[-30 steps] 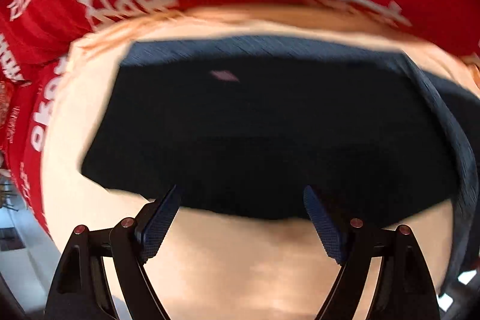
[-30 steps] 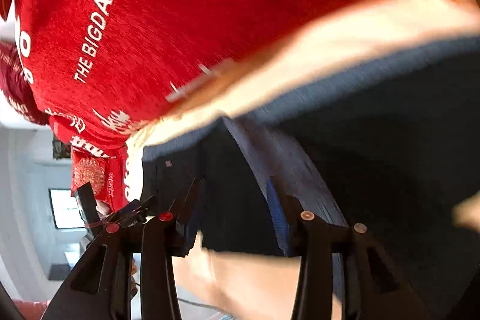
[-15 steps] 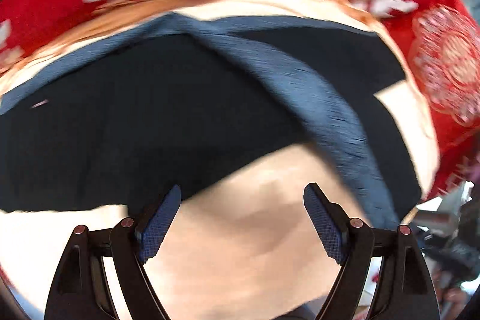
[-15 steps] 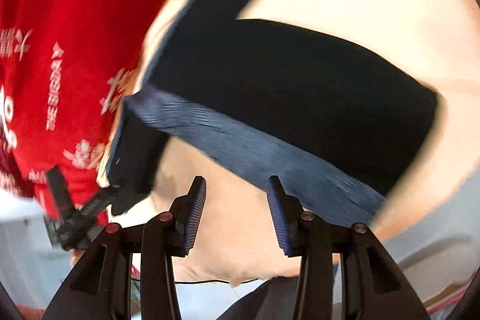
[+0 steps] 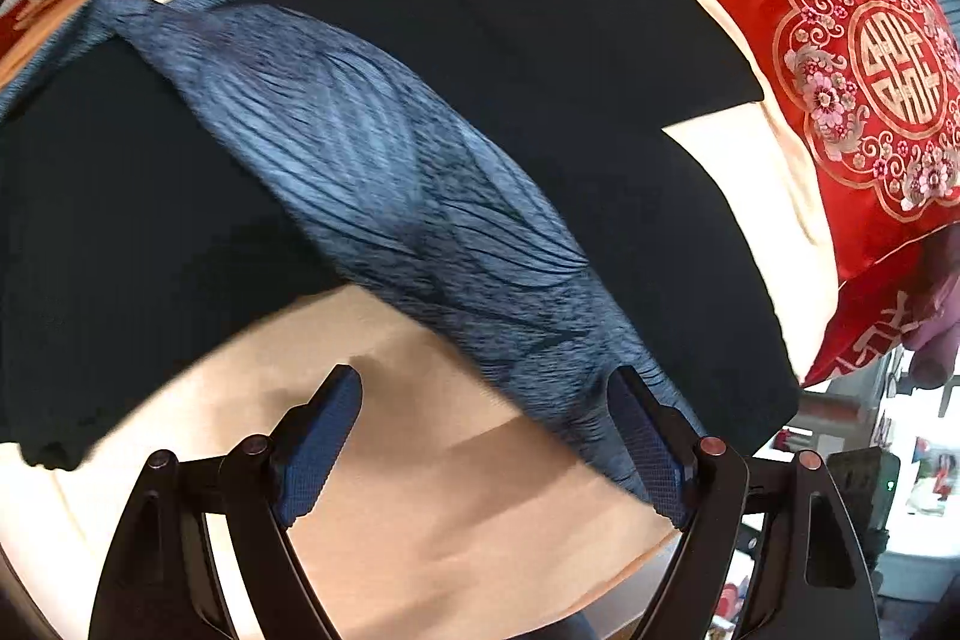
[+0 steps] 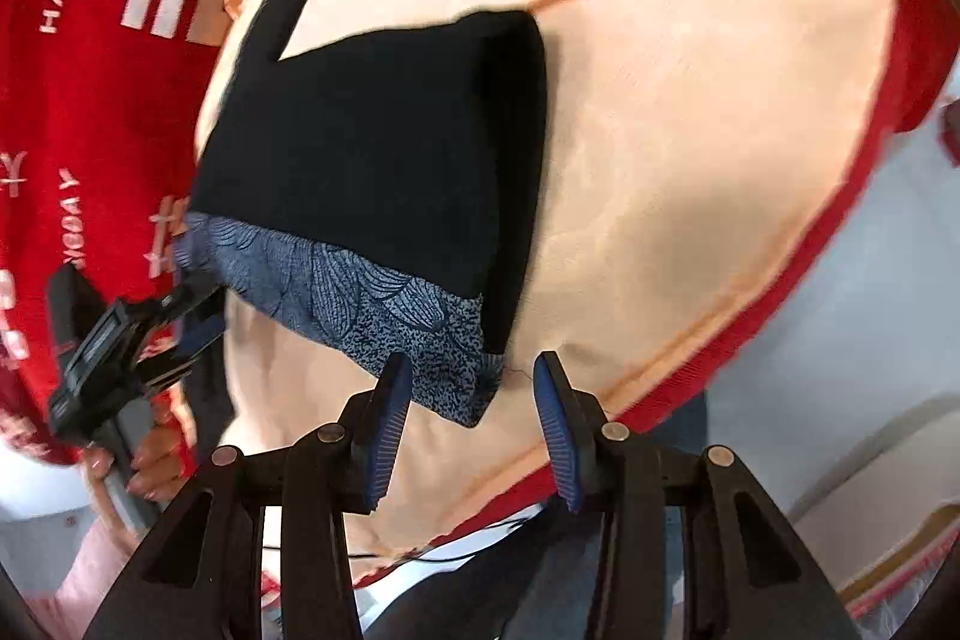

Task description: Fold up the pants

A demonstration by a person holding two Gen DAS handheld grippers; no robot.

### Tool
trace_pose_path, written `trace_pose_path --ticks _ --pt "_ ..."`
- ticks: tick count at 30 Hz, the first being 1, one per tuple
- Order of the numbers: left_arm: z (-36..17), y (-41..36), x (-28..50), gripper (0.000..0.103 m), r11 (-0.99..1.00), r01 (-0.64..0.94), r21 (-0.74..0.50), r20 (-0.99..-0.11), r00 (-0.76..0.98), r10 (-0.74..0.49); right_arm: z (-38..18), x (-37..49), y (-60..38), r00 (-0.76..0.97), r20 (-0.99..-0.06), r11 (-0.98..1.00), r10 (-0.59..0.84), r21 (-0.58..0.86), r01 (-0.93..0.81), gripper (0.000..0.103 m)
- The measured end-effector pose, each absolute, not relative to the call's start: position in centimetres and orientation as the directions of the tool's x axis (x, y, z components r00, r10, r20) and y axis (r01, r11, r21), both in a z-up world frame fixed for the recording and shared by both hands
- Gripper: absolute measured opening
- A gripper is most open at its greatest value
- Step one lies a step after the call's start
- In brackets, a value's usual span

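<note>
Black pants [image 5: 150, 220] with a blue patterned waistband [image 5: 384, 172] lie folded on a peach sheet [image 5: 450, 520]. My left gripper [image 5: 486, 400] is open just above the sheet; its right fingertip [image 5: 636, 418] sits against the band's near end, and nothing is between the pads. In the right wrist view the pants [image 6: 372, 148] show as a black block with the waistband [image 6: 360, 310] along the near edge. My right gripper [image 6: 474, 376] is open, with the band's corner just beyond its fingertips. The left gripper [image 6: 198, 322] is seen at the band's other end.
A red embroidered cushion [image 5: 870, 82] lies right of the pants. A red blanket with white lettering [image 6: 90, 100] borders the sheet on the far side. The sheet's red-trimmed edge [image 6: 780, 292] drops to a pale floor [image 6: 870, 400]. A hand [image 6: 150, 466] holds the left gripper.
Both grippers swept sideways and rolled. The left view slid along the pants to the waistband; the right gripper came round to the band's corner. Neither gripper's jaws changed.
</note>
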State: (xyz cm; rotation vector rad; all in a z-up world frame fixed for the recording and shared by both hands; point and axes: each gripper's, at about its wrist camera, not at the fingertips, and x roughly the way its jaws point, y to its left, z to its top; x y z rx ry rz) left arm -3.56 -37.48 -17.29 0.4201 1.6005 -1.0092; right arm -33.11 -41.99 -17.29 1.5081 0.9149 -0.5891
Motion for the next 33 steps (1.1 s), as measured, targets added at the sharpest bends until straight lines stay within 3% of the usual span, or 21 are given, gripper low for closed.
trace_pose_path --ticks 2,3,4,5,6,15,20,21,22,24,25,28,30,33 --pt "-17.2 -38.1 -4.0 0.084 0.562 0.739 -0.371 -0.928 -0.283 -0.242 -17.8 -32.7 -42.3 0.604 -0.757 0.007 0.251 0.625 0.781 0.047" --pt "-17.2 -38.3 -4.2 0.064 0.561 0.746 -0.359 -0.933 -0.269 -0.239 -17.7 -32.3 -42.5 0.609 -0.747 0.011 0.266 0.634 0.773 0.037" --pt "-17.2 -38.5 -4.3 0.035 0.559 0.75 -0.353 -0.935 -0.268 -0.232 -17.5 -32.0 -42.7 0.617 -0.734 0.014 0.283 0.647 0.763 0.025" --pt "-17.3 -38.9 -4.3 0.027 0.558 0.744 -0.368 -0.93 -0.293 -0.222 -17.0 -31.6 -43.1 0.615 -0.731 0.018 0.296 0.648 0.761 0.016" --pt "-17.1 -39.1 -4.1 0.026 0.572 0.731 -0.372 -0.928 -0.299 -0.222 -16.5 -31.3 -43.4 0.617 -0.728 0.027 0.299 0.653 0.757 0.014" --pt "-12.4 -42.9 -0.7 0.026 0.59 0.695 -0.412 -0.907 -0.253 -0.336 -7.0 -24.3 -53.4 0.676 -0.695 0.241 0.245 0.719 0.652 0.013" --pt "-10.3 -47.6 3.1 0.028 0.596 0.707 -0.38 -0.903 -0.144 -0.405 -4.6 -18.3 -61.6 0.67 -0.71 0.364 0.218 0.696 0.619 0.013" --pt "-9.9 -48.2 3.8 0.039 0.599 0.718 -0.356 -0.908 -0.115 -0.403 -4.4 -16.7 -63.3 0.663 -0.718 0.393 0.213 0.684 0.614 0.013" --pt "-9.5 -48.6 4.3 0.06 0.605 0.732 -0.314 -0.916 -0.067 -0.395 -4.4 -15.3 -64.6 0.651 -0.731 0.418 0.204 0.666 0.617 0.013" --pt "-8.6 -48.6 5.0 0.074 0.622 0.753 -0.215 -0.922 0.054 -0.384 -5.0 -12.8 -67.3 0.622 -0.759 0.445 0.193 0.633 0.634 0.013" --pt "-8.4 -48.4 5.4 0.074 0.626 0.76 -0.178 -0.924 0.09 -0.372 -5.5 -11.8 -68.5 0.604 -0.776 0.458 0.183 0.611 0.646 0.014" --pt "-9.1 -46.4 6.7 0.074 0.664 0.74 -0.105 -0.944 0.137 -0.302 -6.5 -9.5 -71.1 0.524 -0.843 0.515 0.118 0.503 0.694 0.026" --pt "-10.1 -44.6 7.6 0.074 0.698 0.715 -0.045 -0.959 0.165 -0.231 -6.5 -8.9 -71.7 0.498 -0.864 0.542 0.075 0.454 0.707 0.056" --pt "-12.6 -41.3 8.5 0.074 0.75 0.659 0.046 -0.978 0.184 -0.102 -6.4 -10.0 -70.8 0.494 -0.866 0.545 0.078 0.452 0.706 0.057"
